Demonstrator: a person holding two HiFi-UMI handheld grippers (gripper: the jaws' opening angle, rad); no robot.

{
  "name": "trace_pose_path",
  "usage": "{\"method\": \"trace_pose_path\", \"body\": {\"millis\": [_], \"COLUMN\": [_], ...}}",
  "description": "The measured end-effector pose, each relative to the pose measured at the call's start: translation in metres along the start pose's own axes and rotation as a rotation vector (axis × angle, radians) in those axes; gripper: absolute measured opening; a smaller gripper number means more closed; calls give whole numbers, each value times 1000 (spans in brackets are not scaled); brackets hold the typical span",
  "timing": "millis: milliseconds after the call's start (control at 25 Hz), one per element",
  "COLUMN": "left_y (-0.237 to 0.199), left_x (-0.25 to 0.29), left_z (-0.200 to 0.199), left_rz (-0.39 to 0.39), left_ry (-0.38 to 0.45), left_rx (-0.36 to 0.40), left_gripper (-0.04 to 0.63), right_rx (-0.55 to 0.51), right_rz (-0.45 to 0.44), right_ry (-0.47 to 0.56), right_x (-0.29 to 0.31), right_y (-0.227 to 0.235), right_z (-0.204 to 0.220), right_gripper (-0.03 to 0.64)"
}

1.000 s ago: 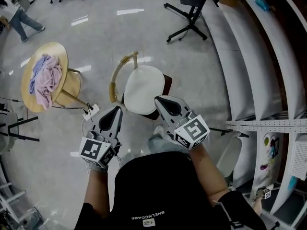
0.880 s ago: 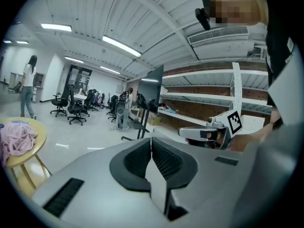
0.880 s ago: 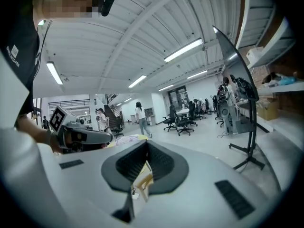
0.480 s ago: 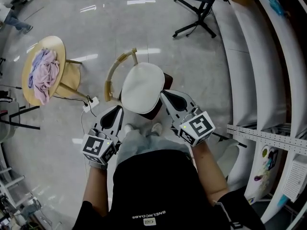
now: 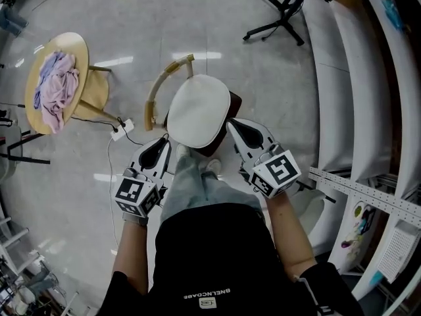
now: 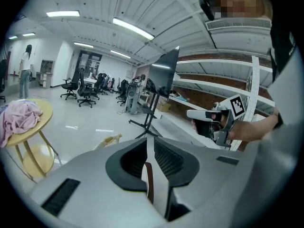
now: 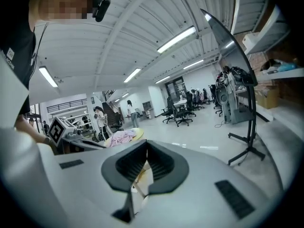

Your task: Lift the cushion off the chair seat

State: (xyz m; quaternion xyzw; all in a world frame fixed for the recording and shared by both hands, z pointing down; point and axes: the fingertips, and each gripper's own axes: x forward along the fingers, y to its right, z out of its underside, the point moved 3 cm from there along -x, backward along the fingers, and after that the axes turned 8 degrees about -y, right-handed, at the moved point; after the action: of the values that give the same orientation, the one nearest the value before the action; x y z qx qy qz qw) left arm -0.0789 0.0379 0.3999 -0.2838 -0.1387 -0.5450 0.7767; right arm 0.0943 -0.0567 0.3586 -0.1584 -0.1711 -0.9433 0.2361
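From the head view, we see the white oval padded cushion (image 5: pixel 197 110) lying flat on the dark brown seat of the chair with the curved pale wooden backrest (image 5: pixel 158 94). It has not been lifted. The left gripper (image 5: pixel 160 147) points at the cushion's near left edge and the right gripper (image 5: pixel 235 127) at its near right edge. Each is just beside the cushion, and neither is visibly in contact. Well apart to the left stands a round yellow wooden table (image 5: pixel 79 48) with a crumpled pink cloth (image 5: pixel 52 87) on it.

From the left gripper view, we see the jaws parted by only a thin slit and opening. Nothing is pinched between them. Through the slit show a strip of white and a brown edge, which we take for the cushion and the seat beyond the tips.

From the right gripper view, we see the jaw tips meeting, clenched on nothing. Only scraps of pale wood and white show through the hollow behind the tips. The yellow table and its pink cloth sit in the distance.

We judge the task barely begun. Both tools are placed at the cushion's flanks, but a grip has yet to be taken. Both jaws must spread, close on the padded edge, and raise the cushion clear of the seat.
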Motion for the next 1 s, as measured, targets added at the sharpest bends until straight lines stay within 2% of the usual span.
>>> {"method": "trace_pose_path", "body": {"millis": [440,760,1000], "left_y": [-59,-95,-118], "left_x": [38,76,112], "left_z": [73,149,209], "left_rz": [17,20,26], "left_ry": [-110,-239,-299], "left_rx": [-174,-245,-349], "left_gripper": [121,175,187], "right_rx": [-3,7,85], "right_rz": [53,47,21], "right_ry": [-102,-195,-224], "right_x": [39,77,100], "right_y": [9,14,22], "right_z": [12,39,61], "right_gripper": [9,11,11]}}
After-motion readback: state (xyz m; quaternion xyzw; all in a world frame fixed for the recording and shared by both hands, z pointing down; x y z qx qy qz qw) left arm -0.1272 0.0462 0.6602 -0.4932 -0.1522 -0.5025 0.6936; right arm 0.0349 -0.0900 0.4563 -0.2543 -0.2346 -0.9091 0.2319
